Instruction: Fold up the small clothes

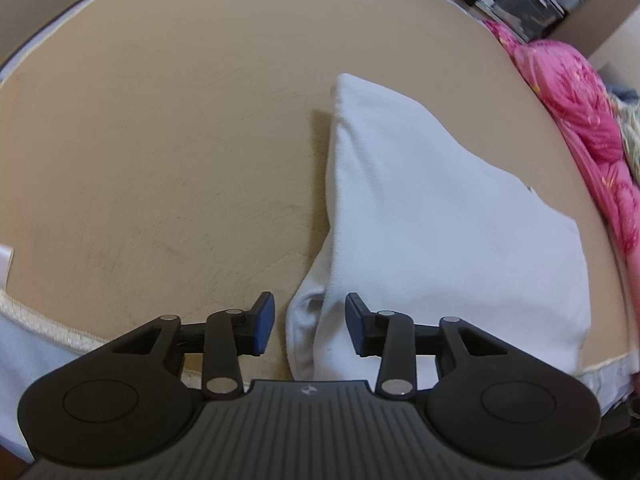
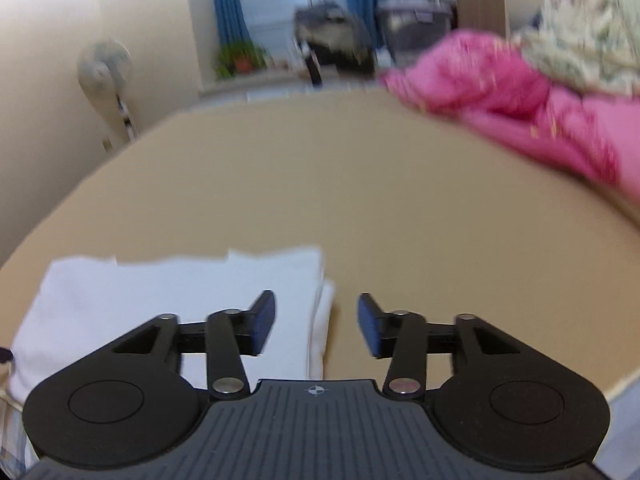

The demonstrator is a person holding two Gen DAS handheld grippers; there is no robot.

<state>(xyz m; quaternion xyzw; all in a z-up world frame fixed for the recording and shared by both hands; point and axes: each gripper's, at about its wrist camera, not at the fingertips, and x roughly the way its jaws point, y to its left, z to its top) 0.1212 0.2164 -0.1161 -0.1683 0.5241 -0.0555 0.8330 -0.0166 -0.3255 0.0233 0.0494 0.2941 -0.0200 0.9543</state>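
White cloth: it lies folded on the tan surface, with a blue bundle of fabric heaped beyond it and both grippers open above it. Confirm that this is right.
Not quite: the bundle of fabric is pink, not blue, as both wrist views show. The rest holds: the white cloth lies folded on the tan surface, and the left gripper and right gripper are open, pressing on nothing.

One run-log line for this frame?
left hand-held gripper: open, over white garment | right hand-held gripper: open, empty | garment: folded on tan board

My matt black plastic left gripper point(image 1: 310, 326) hangs over soft white knit cloth point(image 1: 432, 216) on a matt tan board point(image 1: 160, 152).
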